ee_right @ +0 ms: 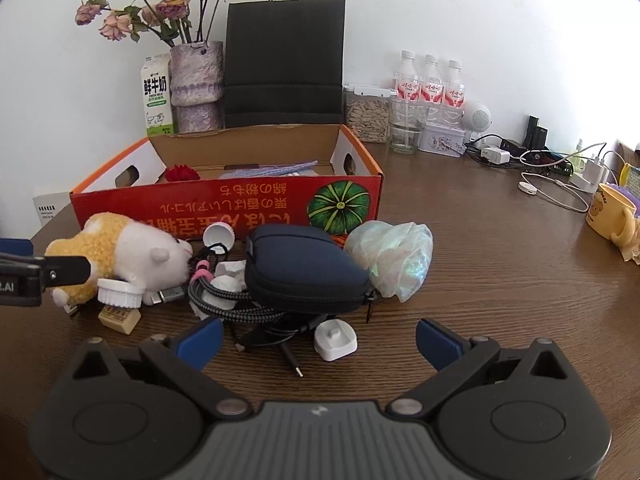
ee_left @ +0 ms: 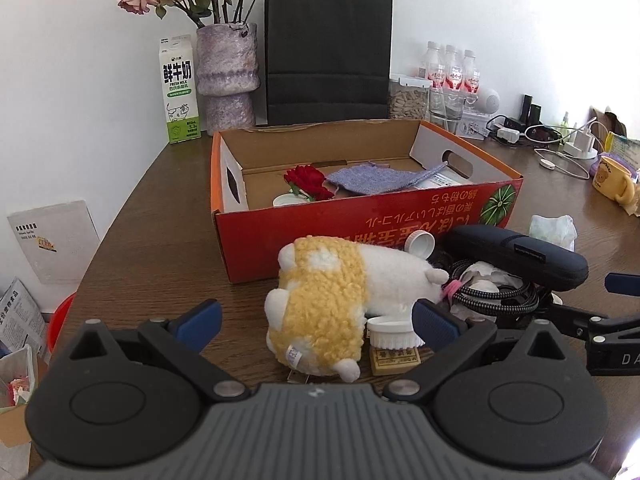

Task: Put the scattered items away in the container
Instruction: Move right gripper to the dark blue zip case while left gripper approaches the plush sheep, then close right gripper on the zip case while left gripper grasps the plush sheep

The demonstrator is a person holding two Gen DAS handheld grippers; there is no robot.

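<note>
Left wrist view has the left gripper (ee_left: 316, 318) with its fingers spread wide around the yellow-and-white fluffy plush toy (ee_left: 320, 300) lying on the brown wooden table (ee_left: 160, 220) — not touching it as far as I can tell, grasping nothing. The right gripper (ee_right: 318, 338) is spread open too, empty, hanging over the small white plastic charger plug (ee_right: 335, 338).

Progress-wise, I'd say it's early. The open red-and-orange cardboard box (ee_left: 360, 236) toward the table's far edge only holds a red fabric flower (ee_left: 306, 180), a blue-grey knitted cloth (ee_left: 380, 178) and a white lid or two. Left outside, piled just in front of the box: the plush, the navy zip-up fabric pouch (ee_right: 304, 272), a coiled black braided cable (ee_right: 228, 304), a crumpled iridescent plastic bag (ee_right: 394, 254), a white ribbed jar lid (ee_right: 119, 294), a white bottle cap (ee_right: 218, 236) and a small beige block (ee_right: 119, 318).

Readable stuff: the green-and-white milk carton (ee_left: 178, 92) by the wall says "FRESH MILK" plus 鲜牛奶. The box front has upside-down Japanese print and a green pumpkin picture — too warped to read properly.
</note>
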